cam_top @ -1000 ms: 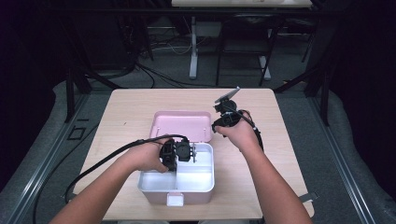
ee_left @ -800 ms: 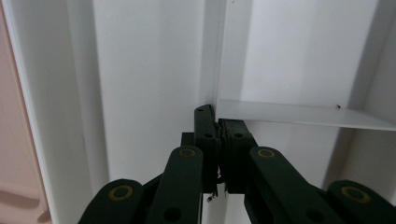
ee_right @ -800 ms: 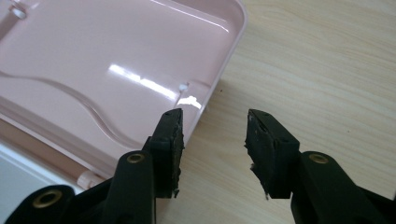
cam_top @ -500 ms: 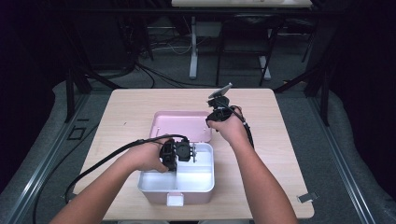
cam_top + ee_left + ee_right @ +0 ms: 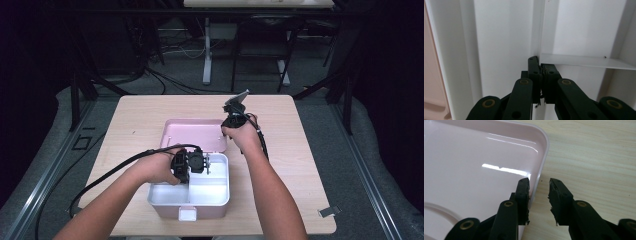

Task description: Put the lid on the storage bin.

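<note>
Light wooden square table [image 5: 150, 120] on a grey floor, widest thing in the high view, bearing all the rest. Near its middle, an open plastic storage box: white compartmented box body [image 5: 210, 192] at the table's near edge, with a white latch tab [image 5: 187, 215] on the near wall. Touching the box body's far wall, a glossy pink rounded-corner lid [image 5: 192, 132] lying flat on the table, inside face up. Inside the box body, thin white divider walls [image 5: 584, 61] splitting it into compartments.

Over the far-left part of the box body, left hand [image 5: 157, 167] holding the left gripper [image 5: 207, 164], black cable trailing off toward the table's near-left corner. In the left gripper view, black jaws pressed together on the end of a white divider wall, where it meets a crossing wall; left gripper [image 5: 540, 72] pinching that thin plastic edge.

At the lid's far-right corner, right hand [image 5: 242, 135] holding the right gripper [image 5: 231, 122], grey three-cornered plate tilted up above it. In the right gripper view, right gripper [image 5: 539, 192] spread apart astride the lid's raised right rim [image 5: 544, 157]: one jaw over the pink inner face, the other over bare wood, not closed on the rim.

At the table's near-right corner, a small grey metal clip [image 5: 328, 211], well apart from the box body.
</note>
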Motion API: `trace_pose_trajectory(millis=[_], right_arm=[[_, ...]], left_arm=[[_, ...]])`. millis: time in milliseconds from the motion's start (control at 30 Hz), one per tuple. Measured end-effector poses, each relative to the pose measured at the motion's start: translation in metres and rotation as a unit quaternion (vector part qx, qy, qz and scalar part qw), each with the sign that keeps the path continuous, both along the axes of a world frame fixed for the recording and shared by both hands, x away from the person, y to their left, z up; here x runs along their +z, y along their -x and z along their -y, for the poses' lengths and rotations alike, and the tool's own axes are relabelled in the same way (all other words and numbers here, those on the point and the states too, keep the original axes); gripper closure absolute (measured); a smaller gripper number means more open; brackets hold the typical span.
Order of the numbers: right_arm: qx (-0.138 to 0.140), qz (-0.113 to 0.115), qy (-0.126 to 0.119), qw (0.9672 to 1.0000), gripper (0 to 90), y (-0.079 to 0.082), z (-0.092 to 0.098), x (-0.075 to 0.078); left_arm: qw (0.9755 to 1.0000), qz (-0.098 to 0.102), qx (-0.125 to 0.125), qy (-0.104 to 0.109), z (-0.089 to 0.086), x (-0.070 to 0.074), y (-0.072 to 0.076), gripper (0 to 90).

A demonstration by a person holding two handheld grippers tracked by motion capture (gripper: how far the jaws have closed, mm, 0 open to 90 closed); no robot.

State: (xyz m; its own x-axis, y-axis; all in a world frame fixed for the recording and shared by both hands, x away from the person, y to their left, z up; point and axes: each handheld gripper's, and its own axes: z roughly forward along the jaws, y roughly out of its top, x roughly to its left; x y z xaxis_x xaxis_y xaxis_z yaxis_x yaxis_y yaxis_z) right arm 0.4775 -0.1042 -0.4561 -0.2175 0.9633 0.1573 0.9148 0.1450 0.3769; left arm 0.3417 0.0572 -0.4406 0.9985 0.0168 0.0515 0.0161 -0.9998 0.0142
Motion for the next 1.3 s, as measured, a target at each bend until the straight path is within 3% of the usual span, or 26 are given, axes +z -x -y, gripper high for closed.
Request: trace_pose_trajectory(millis=[333, 1300], right_arm=[[-0.002, -0.007, -0.015, 0.9999, 81.5, -0.0042, -0.0008, -0.0029], [-0.010, -0.001, -0.029, 0.9995, 83.4, -0.0023, 0.0010, 0.0017]], left_arm=[[1.0000, -0.001, 0.000, -0.001, 0.0000, 0.0002, -0.0001, 86.9], [1.0000, -0.001, 0.003, 0.000, 0.0001, 0.0000, -0.0002, 86.9]])
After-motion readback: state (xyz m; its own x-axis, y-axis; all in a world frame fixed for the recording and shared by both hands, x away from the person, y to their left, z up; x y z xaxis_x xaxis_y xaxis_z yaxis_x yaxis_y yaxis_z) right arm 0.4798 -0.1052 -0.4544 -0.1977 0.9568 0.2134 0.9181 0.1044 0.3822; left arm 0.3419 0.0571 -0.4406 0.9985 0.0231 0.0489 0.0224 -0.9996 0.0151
